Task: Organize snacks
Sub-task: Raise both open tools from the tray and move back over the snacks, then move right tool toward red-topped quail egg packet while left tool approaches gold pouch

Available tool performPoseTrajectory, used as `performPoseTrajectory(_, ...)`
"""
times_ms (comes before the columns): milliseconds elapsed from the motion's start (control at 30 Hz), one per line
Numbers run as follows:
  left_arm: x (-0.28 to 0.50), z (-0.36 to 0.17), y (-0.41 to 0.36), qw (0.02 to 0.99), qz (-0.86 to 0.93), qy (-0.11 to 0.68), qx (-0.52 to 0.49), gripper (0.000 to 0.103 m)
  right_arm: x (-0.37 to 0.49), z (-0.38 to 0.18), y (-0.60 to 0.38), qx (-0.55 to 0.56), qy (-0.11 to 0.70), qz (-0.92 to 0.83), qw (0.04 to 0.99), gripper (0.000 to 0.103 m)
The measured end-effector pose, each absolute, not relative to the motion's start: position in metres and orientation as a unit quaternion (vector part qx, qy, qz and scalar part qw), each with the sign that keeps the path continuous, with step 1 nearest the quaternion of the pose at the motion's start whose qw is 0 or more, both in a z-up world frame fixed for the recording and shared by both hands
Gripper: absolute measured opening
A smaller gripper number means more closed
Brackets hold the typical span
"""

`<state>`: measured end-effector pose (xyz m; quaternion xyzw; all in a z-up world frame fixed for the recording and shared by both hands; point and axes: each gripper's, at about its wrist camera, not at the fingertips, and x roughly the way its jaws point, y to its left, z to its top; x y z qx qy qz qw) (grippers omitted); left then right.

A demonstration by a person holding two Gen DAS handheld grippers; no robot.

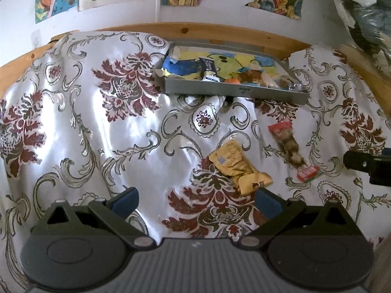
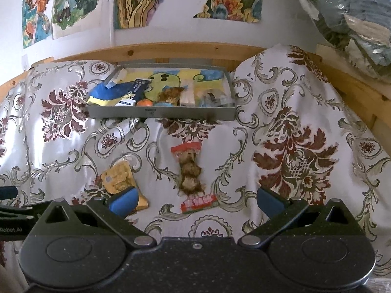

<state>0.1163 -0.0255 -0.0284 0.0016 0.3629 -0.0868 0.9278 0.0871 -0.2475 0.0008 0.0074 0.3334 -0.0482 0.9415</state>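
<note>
Both tongs, left tongs (image 1: 196, 201) and right tongs (image 2: 195, 201), wide open, empty, grey tray (image 2: 161, 112) holding assorted snacks

Both grippers are held level and side by side: the left gripper (image 1: 196, 201) and right gripper (image 2: 195, 201), jaws spread wide, nothing gripped.

We see a shiny white tablecloth (image 1: 136, 146) patterned with dark red flowers and grey-green scrolls, draped in soft folds. Behind it runs a pale wooden rail (image 2: 185, 51) with visible knots. Above the rail, on a white wall (image 1: 220, 12), we see colourful cartoon-style drawings (image 2: 61, 5), some with torn edges. At upper right sits a bundle wrapped in clear plastic (image 2: 354, 19).
</note>
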Motion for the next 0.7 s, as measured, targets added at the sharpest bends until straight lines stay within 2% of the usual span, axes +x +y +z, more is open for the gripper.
performPoseTrajectory(700,0.137,-0.043,-0.025,0.915,-0.074,0.397,-0.007,0.103,0.107,-0.009,-0.253,0.045,0.388,-0.019,0.920,0.102)
